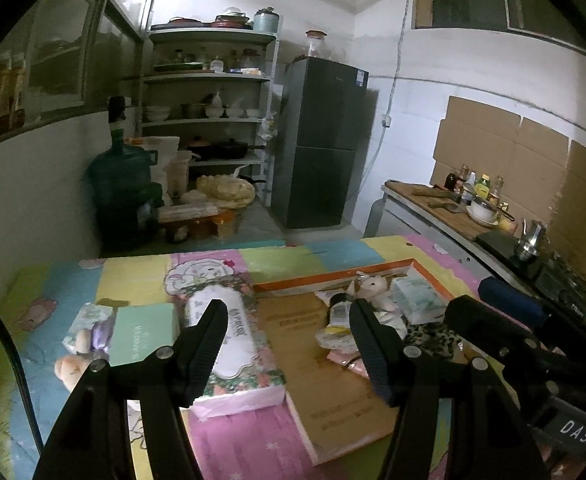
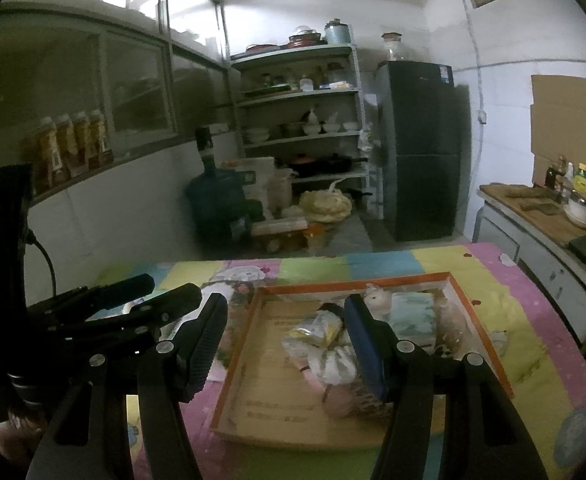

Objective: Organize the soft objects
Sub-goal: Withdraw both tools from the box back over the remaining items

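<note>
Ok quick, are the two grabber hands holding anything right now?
Left gripper: open, holding nothing.
Right gripper: open, holding nothing.
</note>
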`<state>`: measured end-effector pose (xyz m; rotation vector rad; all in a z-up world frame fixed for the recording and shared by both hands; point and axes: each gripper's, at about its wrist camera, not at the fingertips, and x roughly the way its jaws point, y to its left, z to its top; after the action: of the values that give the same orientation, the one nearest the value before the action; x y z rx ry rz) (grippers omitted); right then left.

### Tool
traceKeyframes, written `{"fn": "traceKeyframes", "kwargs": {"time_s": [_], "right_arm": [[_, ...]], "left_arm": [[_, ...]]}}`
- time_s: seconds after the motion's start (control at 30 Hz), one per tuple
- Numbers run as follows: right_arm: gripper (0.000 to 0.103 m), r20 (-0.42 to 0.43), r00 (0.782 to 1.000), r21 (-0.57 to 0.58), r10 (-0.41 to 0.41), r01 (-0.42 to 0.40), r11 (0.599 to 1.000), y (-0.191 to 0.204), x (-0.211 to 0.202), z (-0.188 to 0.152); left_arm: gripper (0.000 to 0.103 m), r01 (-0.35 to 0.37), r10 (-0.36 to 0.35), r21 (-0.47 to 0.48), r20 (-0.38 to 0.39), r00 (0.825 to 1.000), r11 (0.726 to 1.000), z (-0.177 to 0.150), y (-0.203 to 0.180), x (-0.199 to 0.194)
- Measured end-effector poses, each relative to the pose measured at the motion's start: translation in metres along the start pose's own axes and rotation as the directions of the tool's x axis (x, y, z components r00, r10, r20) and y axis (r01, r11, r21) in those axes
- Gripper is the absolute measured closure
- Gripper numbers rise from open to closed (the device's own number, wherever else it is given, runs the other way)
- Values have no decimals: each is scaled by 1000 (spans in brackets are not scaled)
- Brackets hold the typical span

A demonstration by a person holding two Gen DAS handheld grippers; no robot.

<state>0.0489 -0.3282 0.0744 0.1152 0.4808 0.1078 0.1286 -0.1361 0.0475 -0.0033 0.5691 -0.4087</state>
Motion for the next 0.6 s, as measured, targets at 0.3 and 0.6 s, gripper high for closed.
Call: {"fn": "traceKeyframes", "kwargs": {"time_s": [0.3, 0.6], "right_arm": [[40, -5, 999, -9, 35, -35, 999, 24, 3, -5], [40, -26, 997, -14, 74, -74, 997, 55, 14, -14]], "left_arm": [[40, -26, 26, -15, 7, 1000, 1000, -7, 23, -12], [40, -48, 48, -40, 4, 999, 998, -18, 53, -22]]}}
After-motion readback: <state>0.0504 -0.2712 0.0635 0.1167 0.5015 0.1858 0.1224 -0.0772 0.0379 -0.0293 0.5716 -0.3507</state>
